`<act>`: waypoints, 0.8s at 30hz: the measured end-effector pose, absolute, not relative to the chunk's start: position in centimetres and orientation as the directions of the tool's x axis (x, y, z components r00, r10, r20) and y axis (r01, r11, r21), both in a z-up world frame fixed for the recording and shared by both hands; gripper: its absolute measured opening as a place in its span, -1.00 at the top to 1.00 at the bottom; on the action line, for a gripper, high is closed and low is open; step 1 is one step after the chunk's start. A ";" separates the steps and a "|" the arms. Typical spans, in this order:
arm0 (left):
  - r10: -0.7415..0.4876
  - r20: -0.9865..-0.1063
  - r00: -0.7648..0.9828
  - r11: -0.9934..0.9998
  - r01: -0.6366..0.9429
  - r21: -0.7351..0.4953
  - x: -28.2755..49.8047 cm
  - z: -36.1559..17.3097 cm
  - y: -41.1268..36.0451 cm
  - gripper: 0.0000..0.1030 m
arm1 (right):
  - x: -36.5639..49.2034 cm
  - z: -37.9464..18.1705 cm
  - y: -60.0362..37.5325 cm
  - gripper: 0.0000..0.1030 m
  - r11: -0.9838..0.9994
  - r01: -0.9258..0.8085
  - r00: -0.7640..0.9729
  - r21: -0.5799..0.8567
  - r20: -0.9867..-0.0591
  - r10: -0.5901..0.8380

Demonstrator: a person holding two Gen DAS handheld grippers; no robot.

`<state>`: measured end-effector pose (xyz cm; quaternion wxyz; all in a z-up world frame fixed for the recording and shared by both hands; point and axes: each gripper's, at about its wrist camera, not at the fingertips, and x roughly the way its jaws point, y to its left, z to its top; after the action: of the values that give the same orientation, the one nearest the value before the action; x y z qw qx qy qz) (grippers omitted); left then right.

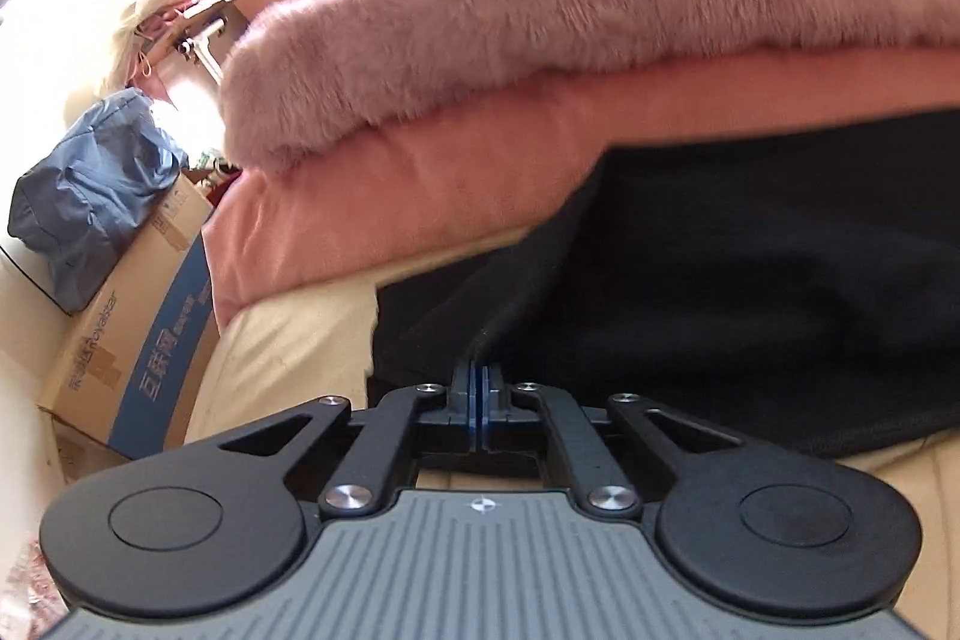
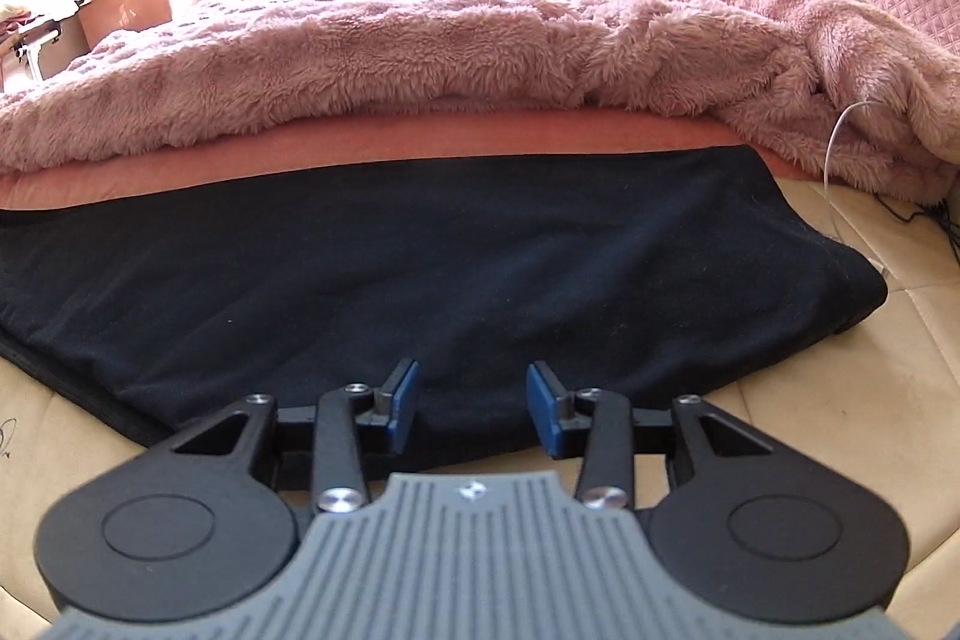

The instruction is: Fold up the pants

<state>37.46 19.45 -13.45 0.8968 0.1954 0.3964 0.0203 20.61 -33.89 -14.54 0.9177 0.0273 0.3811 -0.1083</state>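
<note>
left wrist view: the left gripper (image 1: 480,370) has its blue pads pressed together at the near edge of the black fleece pants (image 1: 750,268), apparently pinching a ridge of cloth. the pants lie on the cream quilted bench (image 1: 288,340), against the pink fluffy blanket (image 1: 540,16). a cardboard box (image 1: 138,340) stands off the bench's left edge.

right wrist view: the right gripper (image 2: 472,409) is half open over the near hem, gripping nothing. it likely must close there before folding; the blanket crowds the far edge.

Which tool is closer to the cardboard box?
Left. The left tool, shut on the black pants, sits beside the cardboard box. The right tool sees no box.
</note>
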 end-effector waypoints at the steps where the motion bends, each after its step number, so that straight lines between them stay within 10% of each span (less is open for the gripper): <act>1: 0.184 -0.695 0.695 0.923 0.121 0.365 37.8 -12.9 19.8 0.99 | 20.9 -14.6 -33.9 0.29 0.975 0.217 0.684 -0.040 -0.707 -0.181; 11: 0.321 -0.635 0.703 0.915 -0.055 0.401 45.4 -10.1 23.8 0.79 | 21.6 -14.6 -33.4 0.29 0.972 0.222 0.672 -0.082 -0.709 -0.213; 24: -0.159 -0.810 0.565 0.777 -0.435 -0.455 39.0 -14.6 32.3 0.62 | 20.2 -13.4 -29.9 0.29 0.987 0.141 0.690 -0.072 -0.708 -0.150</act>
<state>38.96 32.30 -14.62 0.8233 -0.3234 0.4589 0.0839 20.19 -29.93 -13.40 0.9192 -0.0059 0.3858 -0.0789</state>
